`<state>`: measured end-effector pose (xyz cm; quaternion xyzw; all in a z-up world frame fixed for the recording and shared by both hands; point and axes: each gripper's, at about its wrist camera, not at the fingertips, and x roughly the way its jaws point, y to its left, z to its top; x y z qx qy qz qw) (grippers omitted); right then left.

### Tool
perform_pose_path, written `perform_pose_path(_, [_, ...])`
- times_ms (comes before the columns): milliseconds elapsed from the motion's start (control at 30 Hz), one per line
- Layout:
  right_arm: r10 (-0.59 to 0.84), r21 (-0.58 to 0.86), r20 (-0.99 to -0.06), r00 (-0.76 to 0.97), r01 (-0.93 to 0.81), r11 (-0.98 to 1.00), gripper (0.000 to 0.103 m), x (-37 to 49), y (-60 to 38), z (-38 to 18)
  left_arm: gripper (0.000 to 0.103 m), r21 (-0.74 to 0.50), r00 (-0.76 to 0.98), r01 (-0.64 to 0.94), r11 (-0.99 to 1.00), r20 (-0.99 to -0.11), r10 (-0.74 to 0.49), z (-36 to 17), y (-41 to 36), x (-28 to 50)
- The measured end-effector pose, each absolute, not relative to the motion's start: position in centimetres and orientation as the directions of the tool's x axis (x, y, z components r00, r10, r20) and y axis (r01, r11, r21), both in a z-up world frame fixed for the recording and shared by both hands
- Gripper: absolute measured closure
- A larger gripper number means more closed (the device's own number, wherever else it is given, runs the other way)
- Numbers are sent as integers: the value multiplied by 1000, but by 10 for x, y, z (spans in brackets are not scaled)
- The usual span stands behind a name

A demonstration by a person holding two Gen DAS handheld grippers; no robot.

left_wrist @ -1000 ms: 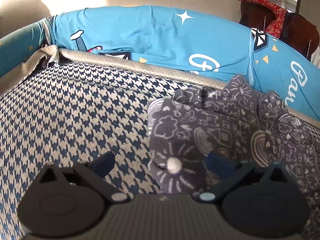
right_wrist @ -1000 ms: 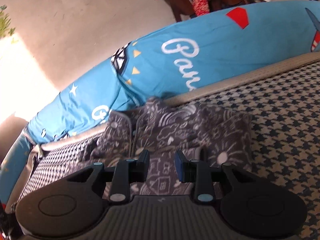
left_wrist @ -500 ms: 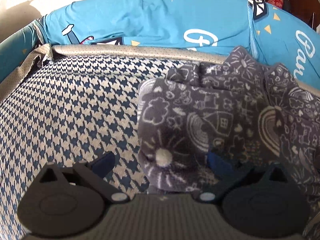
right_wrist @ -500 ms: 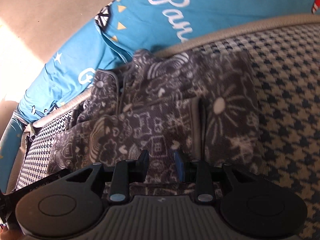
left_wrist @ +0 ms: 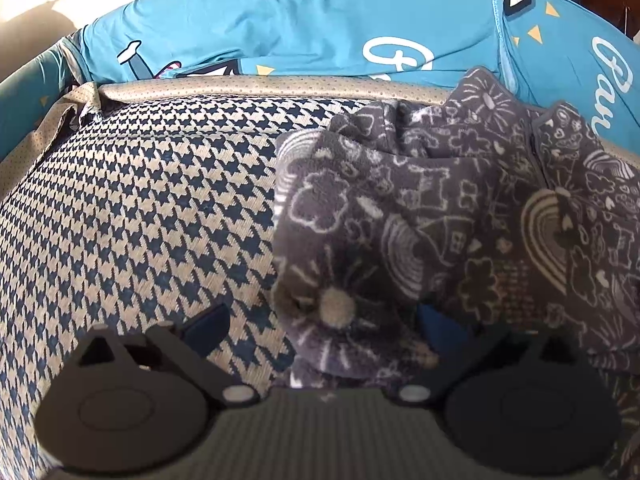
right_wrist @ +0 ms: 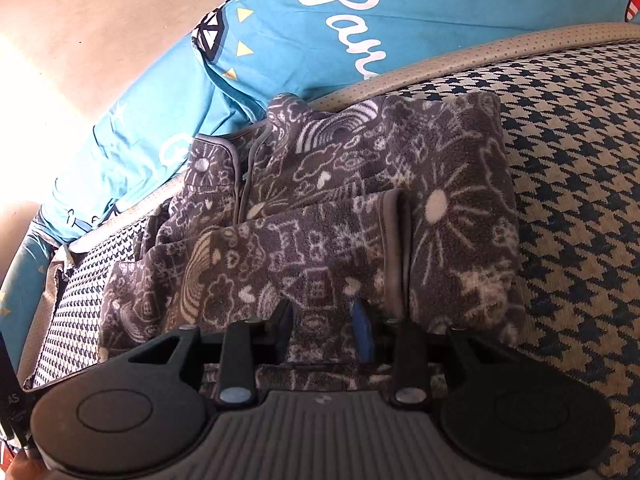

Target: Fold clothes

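A dark grey fleece garment (left_wrist: 432, 216) with white doodle print lies partly folded on a houndstooth mattress (left_wrist: 152, 216). In the left wrist view my left gripper (left_wrist: 324, 324) is open, its jaws wide apart over the garment's near left edge. In the right wrist view the garment (right_wrist: 360, 208) shows a zip and a sleeve cuff folded across the body. My right gripper (right_wrist: 324, 320) hovers low over the near hem with its jaws partly apart and holds nothing that I can see.
Blue printed bedding (left_wrist: 320, 28) runs along the far side of the mattress, also seen in the right wrist view (right_wrist: 360, 20). A tan dotted mattress border (left_wrist: 240, 88) edges the far side. Bare houndstooth surface lies to the garment's left and right.
Both grippers have moved closer to and lower over the garment. The right gripper's jaws have opened wider. The garment now lies flatter on the mattress.
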<state>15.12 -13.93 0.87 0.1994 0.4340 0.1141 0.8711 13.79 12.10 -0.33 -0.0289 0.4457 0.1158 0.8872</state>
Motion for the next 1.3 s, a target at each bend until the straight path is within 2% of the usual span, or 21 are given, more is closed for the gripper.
perform_pose_path(267, [385,451,-700,601,-47,891,59,149,-138,11,0,80,583,-224,971,-787,200,-2,116,138])
perform_pose_path(533, [349,395,-670,655,-84,915,51,142,-140,27,0,80,581,-230,970,-789,203,-3,115,139])
perform_pose_path(633, [341,402,-662,667,-68,913,50,141,-149,30,0,75,579,-232,970,-791,200,-2,116,139])
perform_pose_path(700, [330,395,-660,674,-63,917,44,141,-154,33,0,68,577,-235,970,-793,195,-2,116,139])
perform_pose_path(800, [301,369,-649,699,-56,928,43,140,-162,37,0,60,576,-236,970,-795,190,-3,117,139])
perform_pose_path(933, [262,366,-625,736,-20,930,29,136,-180,42,0,57,576,-239,969,-795,189,-3,117,139])
perform_pose_path(1033, [241,359,-622,745,-2,933,27,135,-189,42,0,59,576,-241,969,-795,192,-3,117,139])
perform_pose_path(1133, [229,354,-633,739,13,935,20,136,-196,38,0,60,576,-243,968,-794,194,-3,117,139])
perform_pose_path(1300, [274,408,-644,714,19,913,18,139,-204,29,0,64,578,-241,968,-792,196,-3,117,139])
